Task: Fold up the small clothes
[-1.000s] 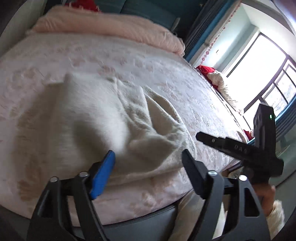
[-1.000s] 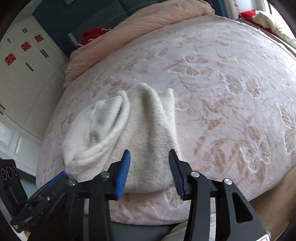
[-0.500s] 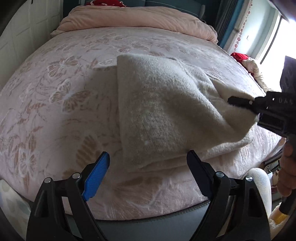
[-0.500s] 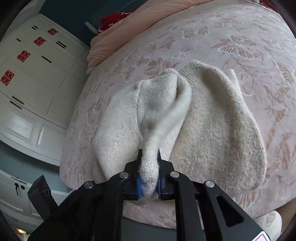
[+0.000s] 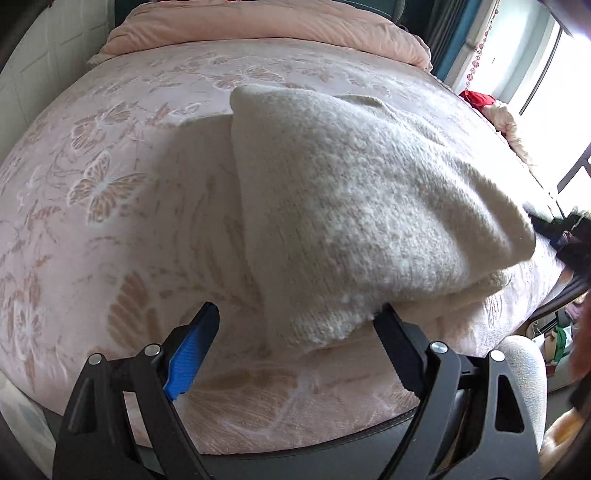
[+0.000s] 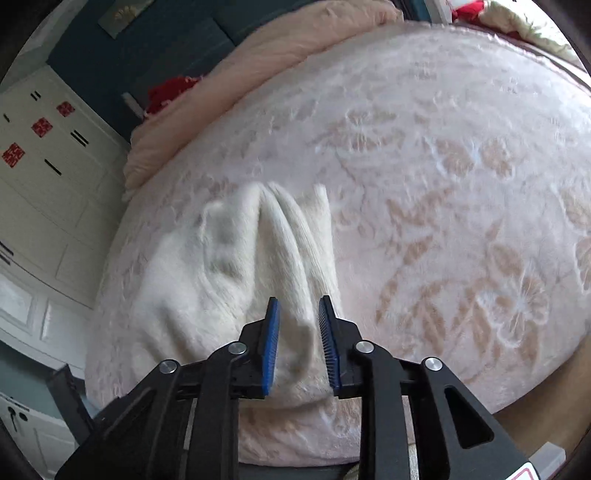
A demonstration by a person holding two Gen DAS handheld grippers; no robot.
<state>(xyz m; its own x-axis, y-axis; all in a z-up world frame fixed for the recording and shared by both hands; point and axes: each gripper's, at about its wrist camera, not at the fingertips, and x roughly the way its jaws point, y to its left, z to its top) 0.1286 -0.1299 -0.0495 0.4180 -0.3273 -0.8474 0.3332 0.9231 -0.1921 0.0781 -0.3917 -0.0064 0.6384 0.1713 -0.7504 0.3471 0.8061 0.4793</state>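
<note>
A cream knitted sweater (image 5: 351,206) lies folded on the pink flowered bed cover (image 5: 110,221), near the front edge. My left gripper (image 5: 295,332) is open, its fingers either side of the sweater's near corner, the right finger touching it. In the right wrist view the sweater (image 6: 221,266) is bunched in ridges. My right gripper (image 6: 299,332) is partly open with a ridge of the sweater between its blue pads (image 6: 271,343), not pinched tight. The right gripper shows dark at the left wrist view's right edge (image 5: 561,236), beside the sweater's right tip.
A pink duvet (image 5: 277,26) is rolled at the head of the bed. White cupboards (image 6: 44,177) stand to the left. A window (image 5: 554,74) and red and cream cloth (image 5: 495,110) lie to the right. A white furry seat (image 5: 524,369) is by the bed's front corner.
My right gripper, shut on a fold of the sweater half a second ago, has opened its jaws. The left gripper has moved closer to the sweater's near corner.
</note>
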